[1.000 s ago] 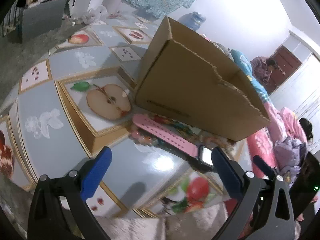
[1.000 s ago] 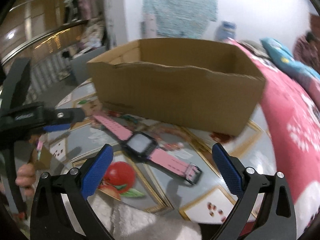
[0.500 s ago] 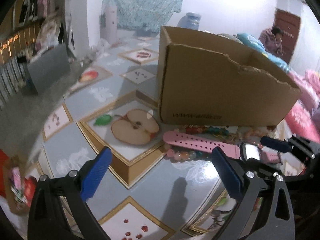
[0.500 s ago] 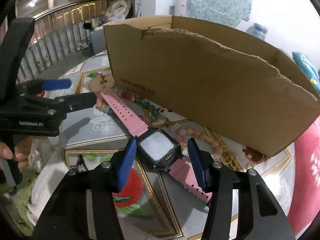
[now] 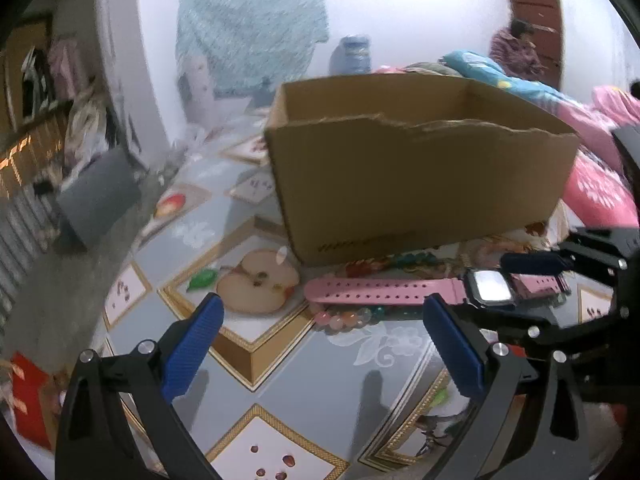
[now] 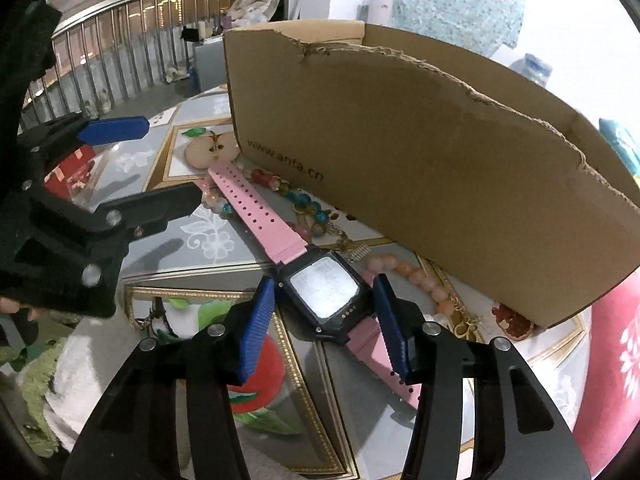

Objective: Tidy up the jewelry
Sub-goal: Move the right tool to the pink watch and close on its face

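Observation:
A pink-strapped watch (image 6: 324,292) with a black case lies flat on the fruit-patterned table (image 5: 300,380), in front of an open cardboard box (image 6: 440,160). My right gripper (image 6: 325,304) points down at it. Its jaws are closing, with the blue pads against both sides of the case. Coloured bead bracelets (image 6: 304,200) and a peach bead bracelet (image 6: 416,276) lie beside and under the strap. In the left wrist view the watch (image 5: 380,290) stretches across the middle, with the right gripper (image 5: 486,286) at its case and the box (image 5: 420,188) behind. My left gripper (image 5: 320,344) hangs open and empty, short of the strap's free end.
A red packet (image 5: 28,392) lies at the table's left edge. A grey bin (image 5: 96,196) stands on the floor beyond. Pink bedding (image 5: 600,188) lies to the right of the box, with a person (image 5: 516,52) far behind it. Metal railings (image 6: 120,64) run along the far left.
My right gripper came down over the watch and its jaws narrowed from wide open to the case's sides. My left gripper rolled and shifted, so the box now faces it broadside.

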### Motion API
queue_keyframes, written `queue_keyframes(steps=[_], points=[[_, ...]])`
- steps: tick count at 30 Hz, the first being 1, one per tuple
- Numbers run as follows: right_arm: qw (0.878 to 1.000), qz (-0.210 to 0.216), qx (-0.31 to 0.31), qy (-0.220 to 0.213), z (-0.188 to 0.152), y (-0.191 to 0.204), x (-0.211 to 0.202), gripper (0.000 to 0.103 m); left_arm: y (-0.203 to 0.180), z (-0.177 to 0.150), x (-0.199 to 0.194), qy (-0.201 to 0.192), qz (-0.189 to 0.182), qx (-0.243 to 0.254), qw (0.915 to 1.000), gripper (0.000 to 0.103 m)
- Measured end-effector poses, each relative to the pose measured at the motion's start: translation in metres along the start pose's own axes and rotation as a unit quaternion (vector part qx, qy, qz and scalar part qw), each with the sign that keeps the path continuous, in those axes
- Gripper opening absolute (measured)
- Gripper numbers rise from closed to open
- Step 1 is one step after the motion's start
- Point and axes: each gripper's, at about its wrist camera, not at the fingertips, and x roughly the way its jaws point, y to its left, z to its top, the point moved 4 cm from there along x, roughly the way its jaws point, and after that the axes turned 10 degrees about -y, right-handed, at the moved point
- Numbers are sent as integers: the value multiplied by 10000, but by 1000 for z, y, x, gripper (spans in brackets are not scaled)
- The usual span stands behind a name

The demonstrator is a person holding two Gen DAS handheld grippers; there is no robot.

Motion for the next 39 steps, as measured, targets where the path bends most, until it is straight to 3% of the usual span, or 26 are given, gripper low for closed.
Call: queue_keyframes(steps=[4, 11, 14, 20, 27, 33, 39], points=[[9999, 148, -67, 3, -1, -4, -6, 47, -9, -1, -2, -84, 24, 328, 9994, 98], [9978, 29, -659, -15, -2, 8, 0, 51, -11, 0, -3, -192, -114, 321, 9992, 98], [9971, 73, -760, 13, 0, 8, 2, 48, -11, 0, -2, -221, -143, 392, 9989, 98], [9955, 917, -77, 221, 7, -18, 1, 47, -19, -4, -2, -260, -298, 834, 9957, 98], [9788, 1911, 529, 516, 8, -39, 3, 47, -55, -9, 6, -280, -734, 1951, 9776, 98], [9645, 2400, 911, 623, 9, -53, 3, 47, -73, -12, 10, -288, -825, 2412, 9665, 82], [9597, 2573, 952, 606, 5, -60, -9, 47, -77, -15, 13, -78, -919, 2361, 9673, 65]])
